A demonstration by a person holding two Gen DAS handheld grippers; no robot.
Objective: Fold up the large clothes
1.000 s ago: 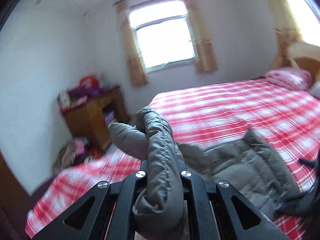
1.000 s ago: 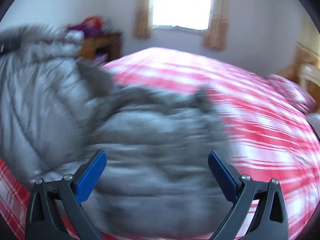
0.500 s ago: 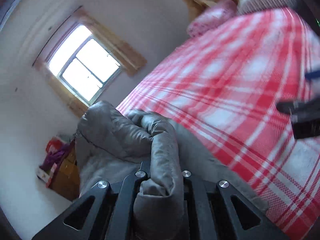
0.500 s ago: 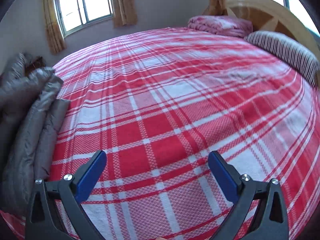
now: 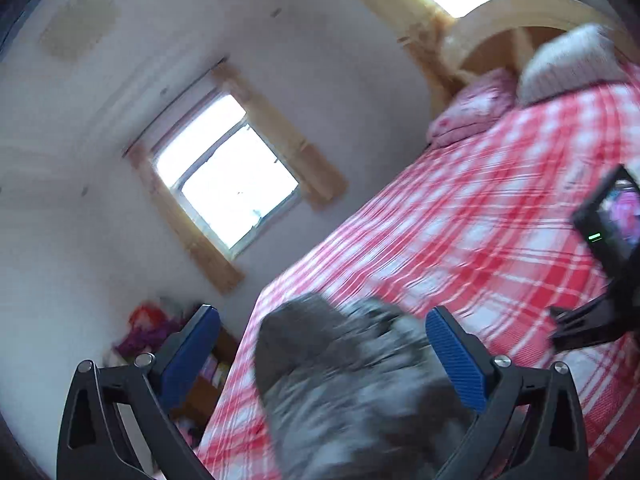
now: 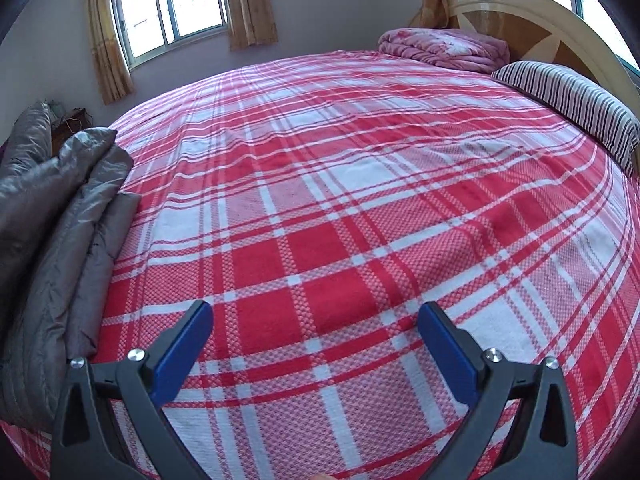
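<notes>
A bedroom, daylight pouring through a curtained window [image 6: 168, 4] in the far wall, and a wide bed [image 6: 360, 208] under a red-and-white checked cover fills nearly everything in the right wrist view. At the far right of it sit a folded pink quilt [image 6: 444, 50] and a striped pillow [image 6: 572, 100] against the pale wooden headboard [image 6: 532, 12].

Over to the left tongs [image 5: 320, 360]: the view is tilted and smeared, and the blue pads stand wide apart. The jaws have just been opening, and the grey padded jacket [image 5: 352, 392] sits blurred between them, low in the picture, with clear gaps on both sides, so no pad presses on it. Beyond the jacket the checked cover runs off toward the headboard at upper right. Left of the bed, a cluttered wooden cabinet [image 5: 200, 380] shows behind the left pad. At the right edge, a dark device with a small lit screen [image 5: 612, 220] comes into frame.

Now the right tongs [image 6: 316, 340]: jaws wide, nothing between them, hanging over bare checked cover near the bed's front edge. From this side the jacket [image 6: 52, 232] lies bunched in thick folds at the left edge of the bed, well to the left of the right tongs and apart from them.
</notes>
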